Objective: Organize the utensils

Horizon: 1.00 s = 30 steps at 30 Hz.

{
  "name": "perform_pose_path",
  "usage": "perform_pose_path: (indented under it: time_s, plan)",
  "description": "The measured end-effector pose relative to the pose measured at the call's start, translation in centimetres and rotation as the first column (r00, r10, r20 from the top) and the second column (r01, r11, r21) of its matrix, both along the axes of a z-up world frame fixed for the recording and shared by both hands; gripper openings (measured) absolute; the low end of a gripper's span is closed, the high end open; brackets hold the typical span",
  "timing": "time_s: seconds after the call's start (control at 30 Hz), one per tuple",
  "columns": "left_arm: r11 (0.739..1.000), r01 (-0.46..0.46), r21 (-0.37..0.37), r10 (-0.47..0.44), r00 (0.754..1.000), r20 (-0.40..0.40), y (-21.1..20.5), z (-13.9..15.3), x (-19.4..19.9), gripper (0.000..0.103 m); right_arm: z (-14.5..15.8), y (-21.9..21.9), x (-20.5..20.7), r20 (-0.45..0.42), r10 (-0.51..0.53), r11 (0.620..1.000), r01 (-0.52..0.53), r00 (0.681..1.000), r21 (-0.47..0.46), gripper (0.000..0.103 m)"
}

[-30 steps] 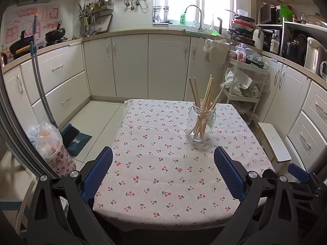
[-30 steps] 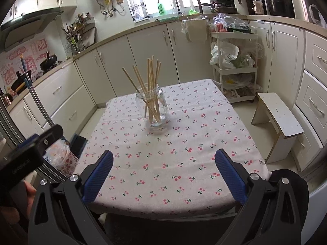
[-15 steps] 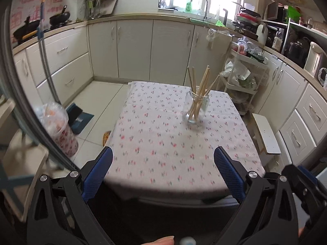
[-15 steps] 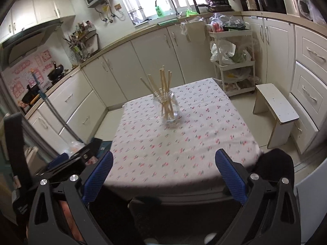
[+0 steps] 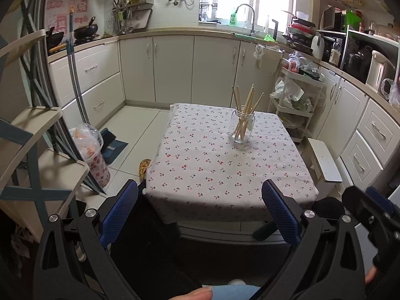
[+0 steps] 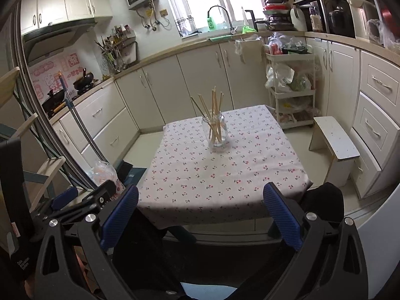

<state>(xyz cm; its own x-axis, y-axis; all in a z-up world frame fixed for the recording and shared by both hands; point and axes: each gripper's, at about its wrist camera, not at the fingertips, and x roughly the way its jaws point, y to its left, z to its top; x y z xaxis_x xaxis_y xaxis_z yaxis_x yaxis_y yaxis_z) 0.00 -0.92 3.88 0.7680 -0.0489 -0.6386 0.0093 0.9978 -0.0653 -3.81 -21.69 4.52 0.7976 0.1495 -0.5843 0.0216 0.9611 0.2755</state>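
Standing upright on the cherry-print white tablecloth of the small square table is a clear glass jar, placed toward the far right corner of the tabletop and well in from its edges. A bundle of pale wooden chopsticks is held in the jar, tips down, with the upper ends fanned outward above the rim. No other utensil is seen on the cloth.

The left gripper is held back from the near edge of the table, below tabletop level; its two blue ribbed pads are spread wide apart and nothing is held between them. The right gripper is likewise positioned short of the near edge, blue pads wide apart and empty. Both grippers are well apart from the jar. In the right wrist view the left gripper body is seen at lower left; in the left wrist view part of the right gripper is seen at lower right, with a fingertip of the person at the frame edge.

Beside the right edge of the table a low white step stool is noted on the tiled floor. Near the left side, a floral-print bin lined with a plastic bag is recorded, with a dark dustpan just beside it.
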Motion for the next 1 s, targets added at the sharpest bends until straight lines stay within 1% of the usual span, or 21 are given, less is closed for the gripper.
perform_pose_path:
  time_s: [0.13,0.43,1.0]
  plan:
    - [1.000,0.005,0.014,-0.005,1.000,0.023,0.6,0.7,-0.7,0.095,0.4,0.4,-0.1,0.012,0.015,1.000,-0.015,1.000,0.003,0.096]
    - [0.999,0.011,0.032,-0.012,0.999,0.034,0.4,1.1,-0.8,0.095,0.5,0.5,-0.3,0.014,0.022,1.000,-0.022,1.000,0.003,0.096]
    - [1.000,-0.004,0.007,0.004,0.999,0.032,1.3,1.0,-0.8,0.095,0.6,0.7,-0.3,0.008,0.028,1.000,-0.028,1.000,0.008,0.096]
